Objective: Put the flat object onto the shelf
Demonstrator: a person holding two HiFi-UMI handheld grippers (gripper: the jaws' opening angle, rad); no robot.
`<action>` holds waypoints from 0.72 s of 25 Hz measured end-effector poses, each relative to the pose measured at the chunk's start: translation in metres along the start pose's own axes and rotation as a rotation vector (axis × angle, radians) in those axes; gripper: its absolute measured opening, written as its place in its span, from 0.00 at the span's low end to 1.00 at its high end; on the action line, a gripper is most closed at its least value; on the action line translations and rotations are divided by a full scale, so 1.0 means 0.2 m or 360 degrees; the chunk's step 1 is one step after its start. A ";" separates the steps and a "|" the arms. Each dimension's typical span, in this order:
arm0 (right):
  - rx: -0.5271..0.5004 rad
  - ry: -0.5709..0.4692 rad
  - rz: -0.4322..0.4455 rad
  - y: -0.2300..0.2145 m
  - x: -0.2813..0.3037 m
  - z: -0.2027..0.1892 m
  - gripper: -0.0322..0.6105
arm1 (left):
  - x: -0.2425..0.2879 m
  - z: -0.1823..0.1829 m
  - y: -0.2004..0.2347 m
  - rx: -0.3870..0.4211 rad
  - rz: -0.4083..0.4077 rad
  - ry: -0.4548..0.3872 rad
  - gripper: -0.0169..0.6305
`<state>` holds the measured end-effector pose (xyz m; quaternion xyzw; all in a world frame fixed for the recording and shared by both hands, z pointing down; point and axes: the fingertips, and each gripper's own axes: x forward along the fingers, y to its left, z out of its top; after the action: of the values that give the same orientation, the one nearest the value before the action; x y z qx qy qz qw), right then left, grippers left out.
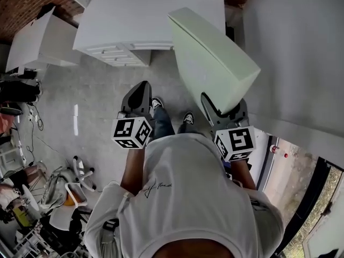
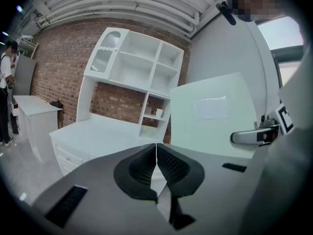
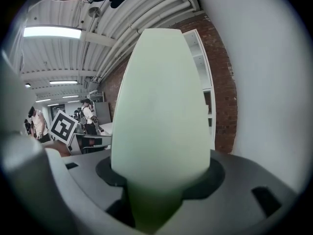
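Starting at the left, a white side desk (image 1: 32,42) stands along the brick wall (image 2: 63,67), with a tangle of gear on the grey floor (image 1: 107,85) nearer the person. Next comes the left gripper (image 1: 142,86), held out in front of the person's white T-shirt (image 1: 188,198) and tipped a little downward. Its dark jaws are pressed together with nothing between them, and its marker cube (image 1: 131,132) faces up. Ahead of it stands the shelf (image 2: 142,72) – a white hutch with open compartments above a drawer unit, set against the brick. To the right, the flat object (image 1: 215,58) is up in the air, not on the shelf: a pale green slab, tilted, rising from the right gripper (image 1: 224,110) toward the unit. That gripper clamps the slab's lower edge, with the jaws spread wide around its thickness and the pads on both faces – the right gripper view is mostly filled by the green edge. Beyond it, on the far right, runs a plain white wall (image 1: 301,47).
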<state>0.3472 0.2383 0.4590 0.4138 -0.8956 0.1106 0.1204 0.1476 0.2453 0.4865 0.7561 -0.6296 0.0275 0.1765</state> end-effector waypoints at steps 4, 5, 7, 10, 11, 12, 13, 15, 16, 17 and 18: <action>-0.0020 0.0002 -0.0044 0.06 0.12 0.06 0.48 | 0.05 0.06 0.15 -0.0126 -0.0065 -0.0024 0.05; -0.0028 0.0005 -0.0058 0.08 0.16 0.08 0.48 | 0.07 0.08 0.18 -0.0162 -0.0091 -0.0036 0.05; -0.0043 0.0008 -0.0078 0.11 0.23 0.11 0.47 | 0.11 0.13 0.25 -0.0184 -0.0120 -0.0052 0.05; -0.0062 -0.0009 -0.0087 0.16 0.34 0.19 0.48 | 0.16 0.20 0.37 -0.0170 -0.0131 -0.0068 0.05; -0.0080 -0.0015 -0.0094 0.18 0.38 0.21 0.48 | 0.17 0.23 0.41 -0.0154 -0.0131 -0.0072 0.05; -0.0108 -0.0018 -0.0104 0.20 0.43 0.24 0.48 | 0.18 0.25 0.45 -0.0134 -0.0133 -0.0074 0.05; -0.0142 -0.0016 -0.0111 0.24 0.48 0.26 0.48 | 0.19 0.27 0.49 -0.0116 -0.0139 -0.0075 0.05; -0.0202 -0.0009 -0.0109 0.31 0.57 0.28 0.47 | 0.21 0.31 0.56 -0.0101 -0.0163 -0.0086 0.05; -0.0215 -0.0008 -0.0101 0.35 0.61 0.30 0.47 | 0.21 0.33 0.59 -0.0103 -0.0172 -0.0097 0.05; -0.0219 -0.0010 -0.0092 0.39 0.64 0.31 0.47 | 0.21 0.35 0.63 -0.0105 -0.0175 -0.0110 0.05; -0.0220 -0.0015 -0.0084 0.43 0.67 0.33 0.47 | 0.21 0.37 0.67 -0.0107 -0.0174 -0.0123 0.05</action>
<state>0.1887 0.1763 0.4299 0.4284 -0.8904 0.0434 0.1474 0.0128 0.1646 0.4591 0.7835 -0.5942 -0.0326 0.1786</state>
